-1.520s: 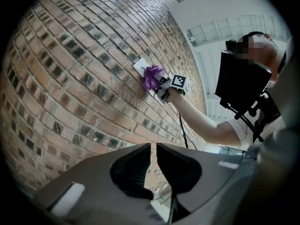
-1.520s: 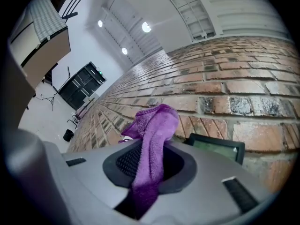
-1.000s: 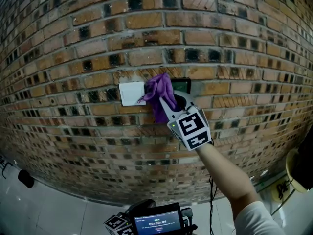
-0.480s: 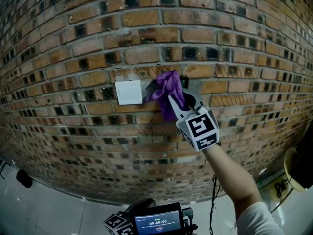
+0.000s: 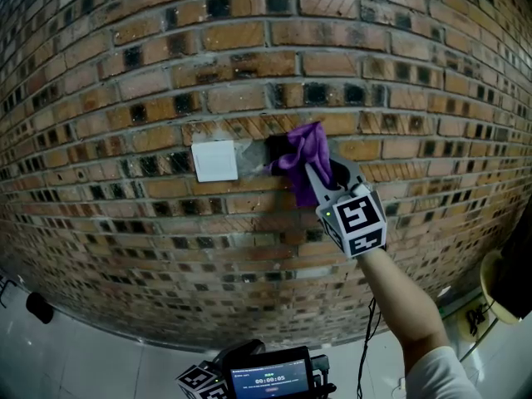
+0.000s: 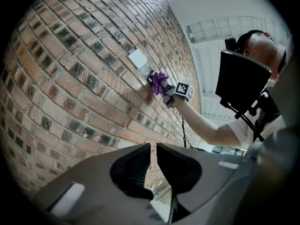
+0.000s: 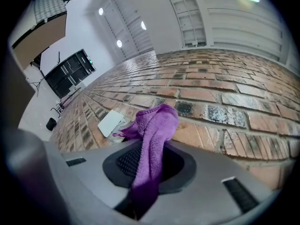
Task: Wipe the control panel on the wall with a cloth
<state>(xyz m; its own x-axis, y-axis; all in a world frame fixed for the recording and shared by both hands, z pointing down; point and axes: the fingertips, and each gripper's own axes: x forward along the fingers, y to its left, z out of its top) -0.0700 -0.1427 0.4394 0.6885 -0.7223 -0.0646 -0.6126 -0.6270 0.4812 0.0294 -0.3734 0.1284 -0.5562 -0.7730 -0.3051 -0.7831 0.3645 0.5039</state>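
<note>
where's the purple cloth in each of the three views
Head view: purple cloth just right of centre, at mid height.
Left gripper view: small and far off, above centre.
Right gripper view: centre, clamped between the jaws.
Shared landmark: the white wall plate, to the cloth's left in every view.

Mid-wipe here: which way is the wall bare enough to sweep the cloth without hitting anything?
Free: plain brick wall right of and above the purple cloth, and the courses below it. Crowded: the left side, where the dark control panel sits close beside the white square switch plate. The right gripper holds the cloth over that panel.
</note>
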